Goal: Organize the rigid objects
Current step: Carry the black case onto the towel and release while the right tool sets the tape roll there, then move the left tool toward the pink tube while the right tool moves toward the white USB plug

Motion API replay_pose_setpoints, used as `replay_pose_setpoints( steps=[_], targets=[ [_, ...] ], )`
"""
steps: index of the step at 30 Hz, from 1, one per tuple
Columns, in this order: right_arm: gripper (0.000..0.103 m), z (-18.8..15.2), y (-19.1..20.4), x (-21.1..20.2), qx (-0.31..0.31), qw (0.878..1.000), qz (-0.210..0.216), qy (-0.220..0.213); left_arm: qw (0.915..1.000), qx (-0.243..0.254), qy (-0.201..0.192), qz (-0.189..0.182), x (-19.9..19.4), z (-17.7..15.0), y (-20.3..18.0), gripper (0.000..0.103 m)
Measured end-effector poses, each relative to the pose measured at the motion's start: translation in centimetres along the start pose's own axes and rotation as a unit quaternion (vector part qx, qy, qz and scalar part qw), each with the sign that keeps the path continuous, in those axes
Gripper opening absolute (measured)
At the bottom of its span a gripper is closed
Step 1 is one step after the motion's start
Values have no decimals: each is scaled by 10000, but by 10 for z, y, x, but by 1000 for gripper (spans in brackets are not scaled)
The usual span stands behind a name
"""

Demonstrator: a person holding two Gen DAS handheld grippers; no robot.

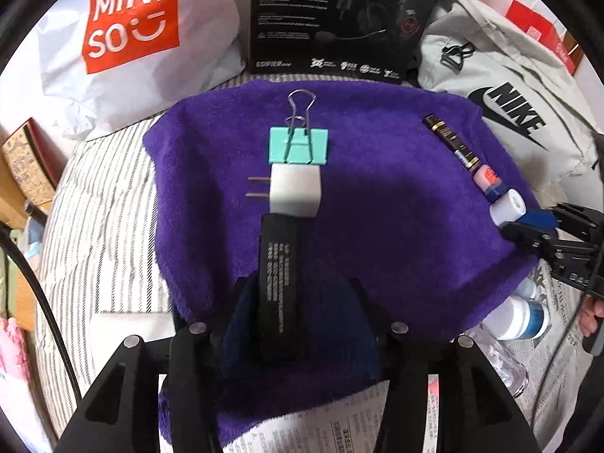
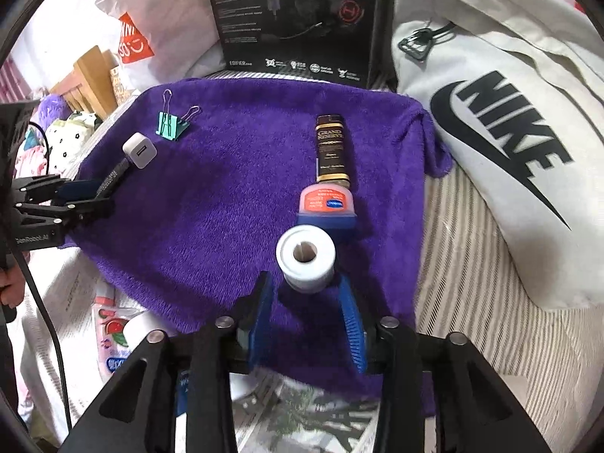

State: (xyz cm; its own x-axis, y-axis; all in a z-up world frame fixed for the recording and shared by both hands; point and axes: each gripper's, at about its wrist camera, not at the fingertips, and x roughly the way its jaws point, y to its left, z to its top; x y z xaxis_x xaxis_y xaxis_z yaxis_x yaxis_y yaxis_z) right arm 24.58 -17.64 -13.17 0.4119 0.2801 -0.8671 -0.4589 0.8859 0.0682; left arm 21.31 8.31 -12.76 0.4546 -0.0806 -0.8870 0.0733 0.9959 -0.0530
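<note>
- Now, two rows are forming on a purple towel [image 1: 377,196] spread over a striped bed [image 2: 464,264]; the left row runs away from the camera as a teal binder clip [image 1: 298,146], then a white charger cube [image 1: 295,190] with its prongs pointing left.
- Left claw [image 1: 281,302] is clenched on a flat black bar [image 1: 278,264] with small white print; the bar's far end appears to touch the charger, in line with the row.
- Best handling here, as a judgement — lower the bar until it lies flat on the towel, keep it straight behind the charger, then part the fingers without nudging the cube.
- Right claw [image 2: 307,324] is released, its blue pads spread either side of a white cylinder [image 2: 305,260] that stands just ahead of them; whether the pads touch it cannot be told.
- Right row, front to back: the white cylinder, a small pink-labelled jar [image 2: 326,204] with a blue lid, a dark brown bottle [image 2: 331,149] lying lengthwise; the three sit just beside one another.
- Advice for the right side — draw straight back, so the cylinder stays upright and close to the jar.
- Behind the towel stand a black headset box [image 1: 347,15], a white shopping bag [image 1: 124,37] and a pale drawstring bag [image 2: 509,132]; none belongs to the rows.
</note>
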Motion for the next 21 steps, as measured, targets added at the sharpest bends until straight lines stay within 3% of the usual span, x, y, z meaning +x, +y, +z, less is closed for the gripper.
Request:
replay_pose_setpoints(
  steps=[8,13,21],
  targets=[
    [46,-25,-2,-46,269,9991,5,-318,9992,-263,-275,102,-37,-12,-2,48],
    [48,-45,0,-68,406,9982,-2,-438,9990,-154,-415,-14,-63,-27,-18,49],
    [48,-88,3,-82,798,9959,97,-404,9996,53,-213,-197,-59,-60,-50,50]
  ],
)
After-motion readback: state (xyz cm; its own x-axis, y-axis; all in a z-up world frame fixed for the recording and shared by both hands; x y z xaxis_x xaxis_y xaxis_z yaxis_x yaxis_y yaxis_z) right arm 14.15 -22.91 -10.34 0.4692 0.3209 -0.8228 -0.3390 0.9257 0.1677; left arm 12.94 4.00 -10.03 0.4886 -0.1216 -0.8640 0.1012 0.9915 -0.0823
